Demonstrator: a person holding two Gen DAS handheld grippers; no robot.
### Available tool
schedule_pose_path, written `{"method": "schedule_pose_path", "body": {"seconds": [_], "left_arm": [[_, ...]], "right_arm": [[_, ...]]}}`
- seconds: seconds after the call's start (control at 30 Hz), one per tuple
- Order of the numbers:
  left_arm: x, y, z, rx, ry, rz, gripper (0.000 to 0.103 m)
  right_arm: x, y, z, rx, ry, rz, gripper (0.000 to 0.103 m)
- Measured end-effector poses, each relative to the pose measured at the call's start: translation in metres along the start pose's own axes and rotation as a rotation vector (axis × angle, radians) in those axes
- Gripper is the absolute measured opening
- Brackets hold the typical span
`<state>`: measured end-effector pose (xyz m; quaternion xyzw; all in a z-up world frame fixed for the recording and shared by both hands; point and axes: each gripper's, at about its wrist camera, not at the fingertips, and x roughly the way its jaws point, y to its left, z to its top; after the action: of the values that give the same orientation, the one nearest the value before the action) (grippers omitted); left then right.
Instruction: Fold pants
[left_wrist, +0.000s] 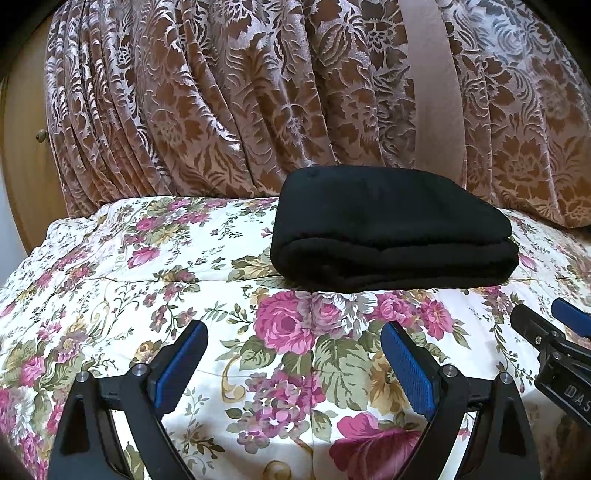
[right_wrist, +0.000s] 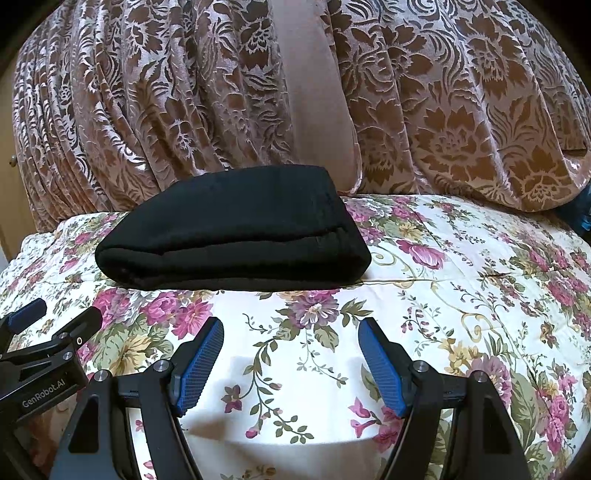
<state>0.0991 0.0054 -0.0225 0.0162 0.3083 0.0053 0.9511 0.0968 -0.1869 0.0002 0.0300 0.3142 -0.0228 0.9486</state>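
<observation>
One pair of black pants (left_wrist: 391, 229) lies folded into a thick, compact bundle on a floral bedspread (left_wrist: 147, 258), its rounded fold edge facing the cameras and several layers stacked above it. The bundle sits toward the far side of the bed, just in front of a brown and silver patterned curtain (left_wrist: 221, 92) that hangs down behind it. Nearer the viewer, the left gripper (left_wrist: 293, 354) hovers over the bedspread with its blue-padded jaws spread wide and nothing between them; the right gripper (right_wrist: 290, 350) does the same just beside it, also released and empty. Neither tool touches the pants. The folding looks finished or very nearly so, and the step in hand appears to be drawing clear. To do that well, both tools should lift straight away without brushing the bundle, since the soft, thick fabric could slump or spring open at its layered edge. If a final tidy is wanted, a light press on top would settle the layers better than pinching.
</observation>
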Motion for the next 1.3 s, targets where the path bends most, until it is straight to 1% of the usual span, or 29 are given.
{"method": "schedule_pose_path", "body": {"seconds": [1.3], "left_arm": [[0.0064,0.0039,-0.0009,-0.015,0.037,-0.006,0.095]], "right_arm": [[0.0075,-0.0041,-0.0006,0.029,0.035,0.009,0.077]]}}
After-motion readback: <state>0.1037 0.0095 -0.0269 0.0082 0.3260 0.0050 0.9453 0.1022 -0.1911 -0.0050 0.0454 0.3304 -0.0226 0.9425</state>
